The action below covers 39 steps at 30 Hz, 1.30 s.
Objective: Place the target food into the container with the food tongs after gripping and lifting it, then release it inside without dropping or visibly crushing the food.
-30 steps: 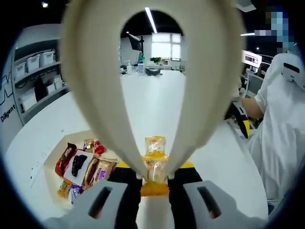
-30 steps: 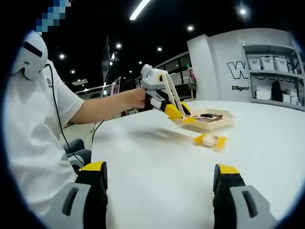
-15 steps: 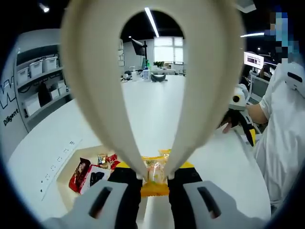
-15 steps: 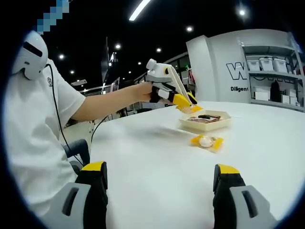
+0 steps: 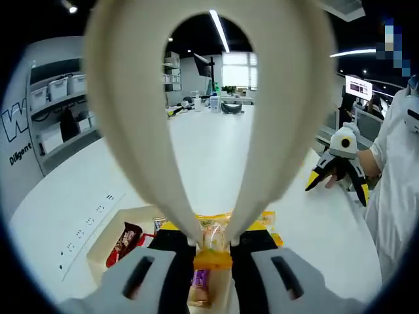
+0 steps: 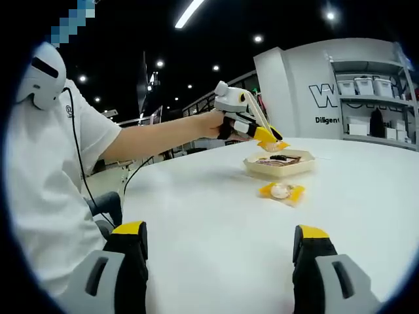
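Tongs (image 5: 209,118) in the left hand-held gripper (image 5: 211,243) pinch a yellow-wrapped snack (image 5: 213,237) above the container (image 5: 114,226); early slip risks the desk (image 5: 209,157). Right hand-held gripper (image 6: 219,252) gapes, idle.

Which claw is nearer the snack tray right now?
Left. The left claw hangs just above the tray, tongs pinching a yellow snack; the right claw sits far back across the table.
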Motion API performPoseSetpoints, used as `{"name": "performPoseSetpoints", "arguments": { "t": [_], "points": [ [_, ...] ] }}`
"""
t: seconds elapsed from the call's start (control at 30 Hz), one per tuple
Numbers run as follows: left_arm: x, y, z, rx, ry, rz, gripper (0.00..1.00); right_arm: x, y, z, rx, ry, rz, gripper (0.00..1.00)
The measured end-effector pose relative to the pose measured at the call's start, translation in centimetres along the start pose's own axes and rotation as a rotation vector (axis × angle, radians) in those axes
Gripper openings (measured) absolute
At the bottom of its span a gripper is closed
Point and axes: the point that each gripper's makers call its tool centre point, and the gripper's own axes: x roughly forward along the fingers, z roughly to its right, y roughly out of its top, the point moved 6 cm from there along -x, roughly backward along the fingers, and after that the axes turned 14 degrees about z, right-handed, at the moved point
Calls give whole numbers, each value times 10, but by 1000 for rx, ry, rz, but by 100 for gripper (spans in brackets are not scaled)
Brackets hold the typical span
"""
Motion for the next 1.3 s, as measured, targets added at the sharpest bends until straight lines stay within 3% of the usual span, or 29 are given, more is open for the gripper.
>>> {"name": "performPoseSetpoints", "arguments": {
  "t": [0.53, 0.87, 1.3],
  "points": [
    [33, -8, -36, -24, 56, 6, 18, -6, 3, 4, 0, -21, -2, 92],
    [47, -12, -48, -28, 79, 2, 19, -12, 1, 9, 5, -41, -7, 92],
    [55, -19, -49, -31, 74, -19, 22, -15, 2, 12, 6, -50, -10, 92]
  ]
}}
